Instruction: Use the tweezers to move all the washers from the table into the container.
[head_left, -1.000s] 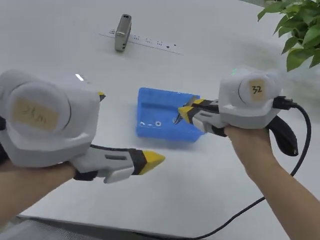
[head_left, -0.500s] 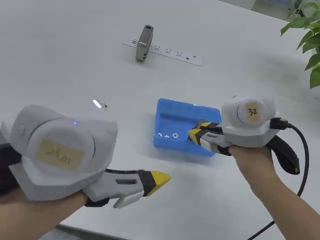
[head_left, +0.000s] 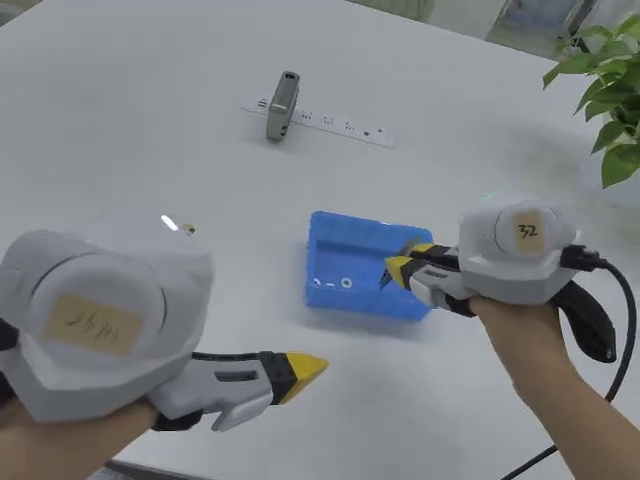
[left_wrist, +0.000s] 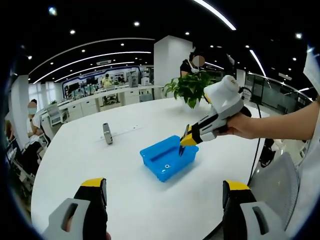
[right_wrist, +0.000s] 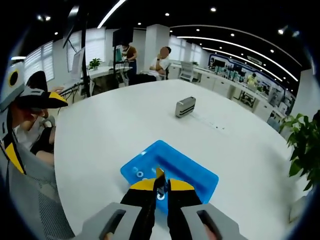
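With the right claw (head_left: 396, 269) clamped on the tweezers (left_wrist: 183, 143) above the blue container (head_left: 345, 228) toward the counter's (head_left: 150, 120) near edge, where two washers (head_left: 346, 283) lie, and the left claw (left_wrist: 164, 184) gaping idle, the job seems nearly done.

I see the blue container (head_left: 360, 304) at the middle of the white table (head_left: 150, 120), with two small washers (head_left: 345, 283) on its floor, toward its left side. The right gripper (head_left: 396, 269), marked 32, reaches in from the right with its yellow tips over the container's right half. What looks like the dark point of the tweezers (head_left: 384, 281) shows just under them. The left gripper (head_left: 306, 368) hangs near me on the left, pointing right, well apart from the container. On the far side lies a power strip (head_left: 340, 125) with a grey adapter (head_left: 283, 104) on it. Plant leaves (head_left: 610, 110) come in at the far right.
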